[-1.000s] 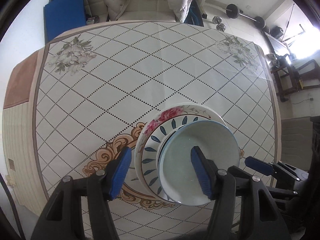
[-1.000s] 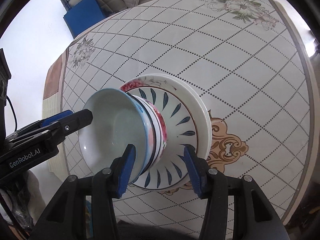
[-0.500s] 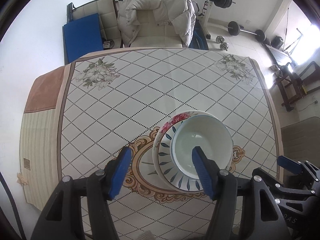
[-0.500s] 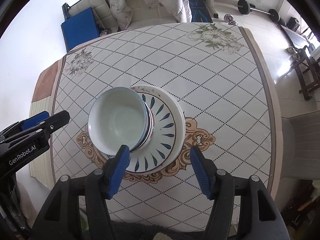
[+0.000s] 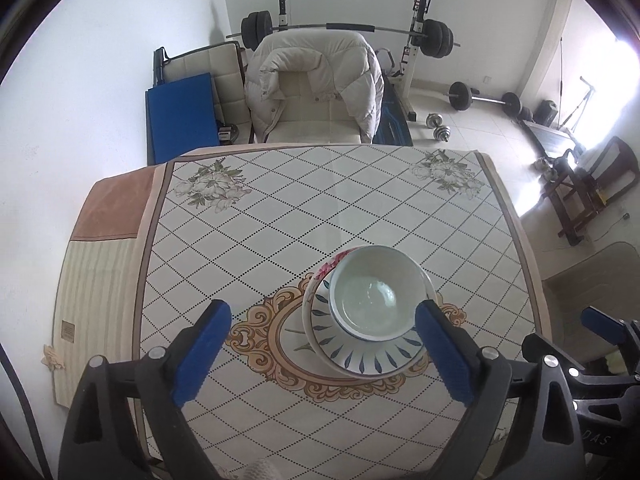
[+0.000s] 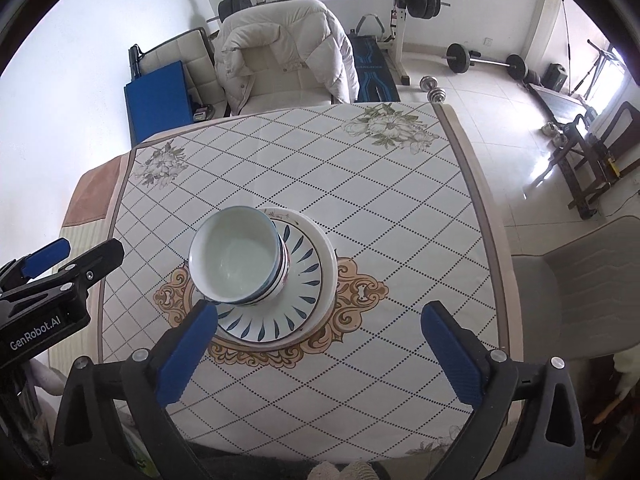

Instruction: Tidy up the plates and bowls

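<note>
Bowls [image 6: 236, 258] stacked on plates [image 6: 308, 280], both grippers [image 5: 322, 352] [image 6: 318, 350] just spread wide, empty, above.

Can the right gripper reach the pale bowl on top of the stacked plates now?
Probably yes. The right gripper is open and empty, above the pale bowl, with nothing between; the left gripper stays aside.
</note>
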A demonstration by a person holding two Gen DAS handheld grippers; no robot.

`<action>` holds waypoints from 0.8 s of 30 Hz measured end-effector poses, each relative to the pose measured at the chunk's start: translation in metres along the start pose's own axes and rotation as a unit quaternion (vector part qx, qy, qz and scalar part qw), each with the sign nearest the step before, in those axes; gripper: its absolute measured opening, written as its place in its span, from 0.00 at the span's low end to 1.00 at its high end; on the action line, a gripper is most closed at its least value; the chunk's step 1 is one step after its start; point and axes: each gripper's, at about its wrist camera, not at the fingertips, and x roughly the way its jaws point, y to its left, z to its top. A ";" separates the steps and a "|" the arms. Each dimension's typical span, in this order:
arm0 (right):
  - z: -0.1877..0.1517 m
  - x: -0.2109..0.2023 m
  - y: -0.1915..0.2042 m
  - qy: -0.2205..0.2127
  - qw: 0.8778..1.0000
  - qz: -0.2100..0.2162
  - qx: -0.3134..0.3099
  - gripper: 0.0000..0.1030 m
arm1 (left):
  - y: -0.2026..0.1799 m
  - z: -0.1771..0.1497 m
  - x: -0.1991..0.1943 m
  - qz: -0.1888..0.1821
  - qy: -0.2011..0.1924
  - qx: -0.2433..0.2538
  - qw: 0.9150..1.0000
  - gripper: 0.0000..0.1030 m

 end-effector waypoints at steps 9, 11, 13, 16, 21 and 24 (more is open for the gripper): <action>-0.024 -0.060 -0.012 -0.050 0.999 0.013 -0.008 1.00 | -0.010 -0.025 -0.076 0.012 -0.081 -0.028 0.996 0.95; -0.032 -0.075 -0.012 -0.066 0.998 0.007 -0.018 1.00 | -0.011 -0.034 -0.090 0.012 -0.087 -0.037 0.996 0.95; -0.040 -0.092 -0.012 -0.083 0.996 0.000 -0.025 1.00 | -0.014 -0.041 -0.106 0.018 -0.096 -0.040 0.994 0.95; -0.053 -0.120 -0.012 -0.109 0.994 -0.005 -0.032 1.00 | -0.016 -0.052 -0.127 0.034 -0.098 -0.045 0.994 0.95; -0.074 -0.163 -0.012 -0.135 0.990 -0.017 -0.043 1.00 | -0.018 -0.070 -0.158 0.042 -0.095 -0.049 0.993 0.95; -0.085 -0.185 -0.010 -0.139 0.989 -0.016 -0.046 1.00 | -0.016 -0.080 -0.172 0.041 -0.093 -0.052 0.994 0.95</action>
